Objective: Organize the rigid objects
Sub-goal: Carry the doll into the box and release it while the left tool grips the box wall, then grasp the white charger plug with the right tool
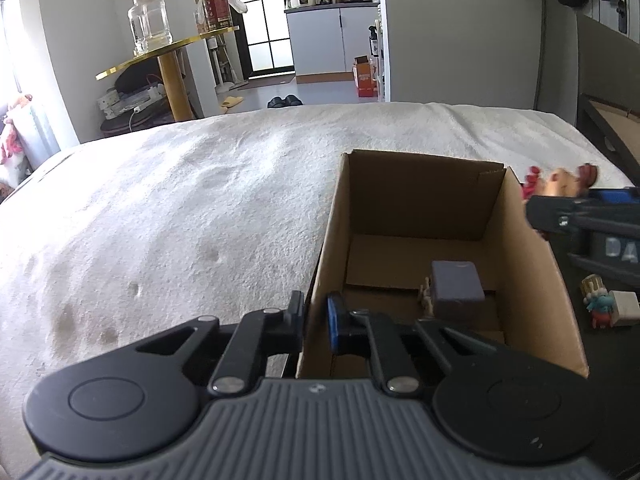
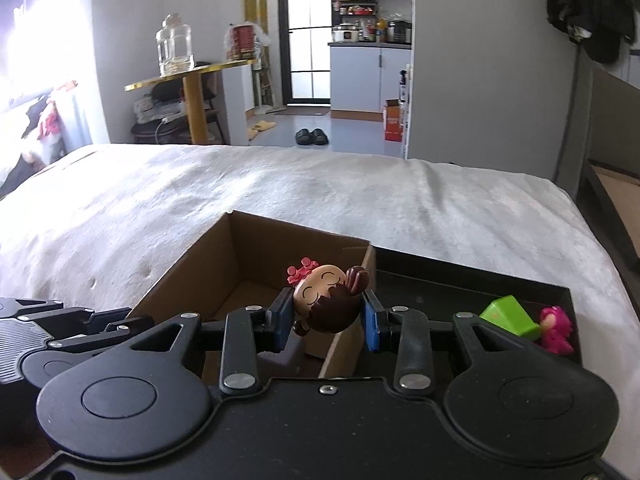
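An open cardboard box (image 1: 532, 264) stands on a white bed cover; it also shows in the right wrist view (image 2: 192, 264). My left gripper (image 1: 316, 320) is shut on the box's left wall, one finger outside and one inside. Inside the box lie a grey-purple block (image 1: 456, 286) and a small beige figure (image 1: 427, 294). My right gripper (image 2: 326, 316) is shut on a doll head figurine (image 2: 326, 298) with brown hair and a pink bow, held above the box's right wall. The figurine (image 1: 560, 184) also shows in the left wrist view.
A black tray (image 2: 440, 276) right of the box holds a green block (image 2: 508, 316) and a pink figure (image 2: 556, 330). The left wrist view shows a small blue-red figure (image 1: 600, 308) and a white block (image 1: 624, 308) there. The white bed cover (image 1: 180, 220) stretches left and ahead.
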